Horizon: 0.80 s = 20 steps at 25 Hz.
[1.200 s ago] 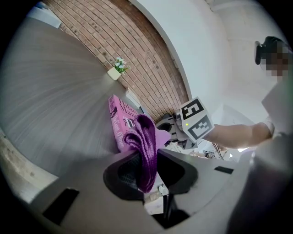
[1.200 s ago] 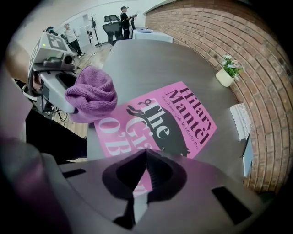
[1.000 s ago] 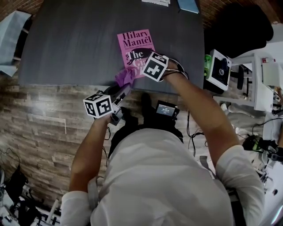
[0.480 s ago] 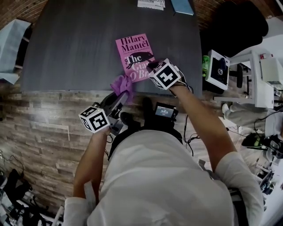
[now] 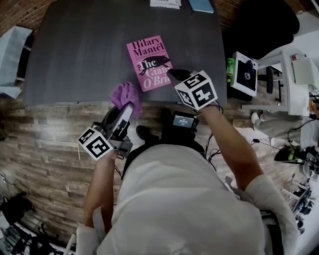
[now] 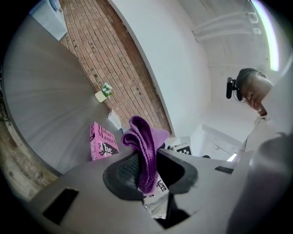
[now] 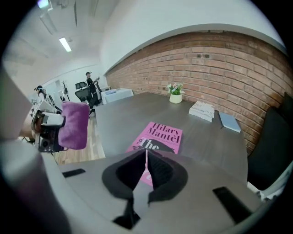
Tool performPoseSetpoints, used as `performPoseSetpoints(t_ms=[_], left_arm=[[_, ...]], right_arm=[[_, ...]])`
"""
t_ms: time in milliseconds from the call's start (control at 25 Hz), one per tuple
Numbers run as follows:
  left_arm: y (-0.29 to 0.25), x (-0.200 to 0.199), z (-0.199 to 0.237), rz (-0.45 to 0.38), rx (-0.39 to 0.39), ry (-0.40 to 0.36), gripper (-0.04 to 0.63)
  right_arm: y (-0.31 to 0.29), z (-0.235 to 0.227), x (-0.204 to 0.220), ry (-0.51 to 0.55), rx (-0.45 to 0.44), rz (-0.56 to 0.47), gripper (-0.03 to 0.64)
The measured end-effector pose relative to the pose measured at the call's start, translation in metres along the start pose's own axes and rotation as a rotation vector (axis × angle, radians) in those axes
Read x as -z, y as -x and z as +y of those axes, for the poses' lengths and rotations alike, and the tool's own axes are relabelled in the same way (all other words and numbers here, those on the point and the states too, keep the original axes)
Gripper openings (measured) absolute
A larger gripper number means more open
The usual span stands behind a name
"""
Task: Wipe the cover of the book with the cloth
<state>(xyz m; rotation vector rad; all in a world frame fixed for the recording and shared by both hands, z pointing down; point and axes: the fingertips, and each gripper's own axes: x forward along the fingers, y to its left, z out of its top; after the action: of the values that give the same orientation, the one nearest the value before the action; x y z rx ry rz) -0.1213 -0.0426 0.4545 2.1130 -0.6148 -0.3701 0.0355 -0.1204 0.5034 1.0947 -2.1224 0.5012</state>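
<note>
Dark grey bench (image 5: 75, 50): pink book (image 5: 148, 62) at 5 o'clock nr front edge; white book (image 5: 165, 3) & blue book (image 5: 201, 5) at 1 o'clock, far edge.

Head view, centre: the right hand-held gripper (image 5: 178, 75) covers the lower right corner of the pink paperback book (image 5: 148, 62); the last title word is incomplete. The top edge cuts off a white booklet (image 5: 165, 3) and a blue booklet (image 5: 201, 5). Left gripper view: the lower end of the purple knitted cloth (image 6: 144, 151) is hidden between the pads of the left hand-held gripper (image 6: 149, 172).
</note>
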Motion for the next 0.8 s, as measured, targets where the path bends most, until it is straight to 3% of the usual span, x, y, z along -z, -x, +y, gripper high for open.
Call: performPoseSetpoints(t_ms=[160,400,560,800], left_arm=[[0.006,-0.012,-0.025,-0.045,0.031,-0.035,0.087],[0.012,-0.021,-0.067,-0.131,0.038,-0.091,0.089],[0.013,-0.020,-0.092,-0.200,0.010,-0.135,0.089],[0.008,0.000,-0.132,-0.300,-0.055,-0.173,0.089]], right_arm=[[0.031,0.011,-0.020,-0.040,-0.015,-0.120,0.012],[0.082,0.025,-0.030,-0.109,-0.114,-0.256,0.017],[0.112,0.022,-0.029,-0.159,-0.200,-0.305,0.112],[0.167,0.010,-0.016,-0.167,-0.272,-0.383,0.112]])
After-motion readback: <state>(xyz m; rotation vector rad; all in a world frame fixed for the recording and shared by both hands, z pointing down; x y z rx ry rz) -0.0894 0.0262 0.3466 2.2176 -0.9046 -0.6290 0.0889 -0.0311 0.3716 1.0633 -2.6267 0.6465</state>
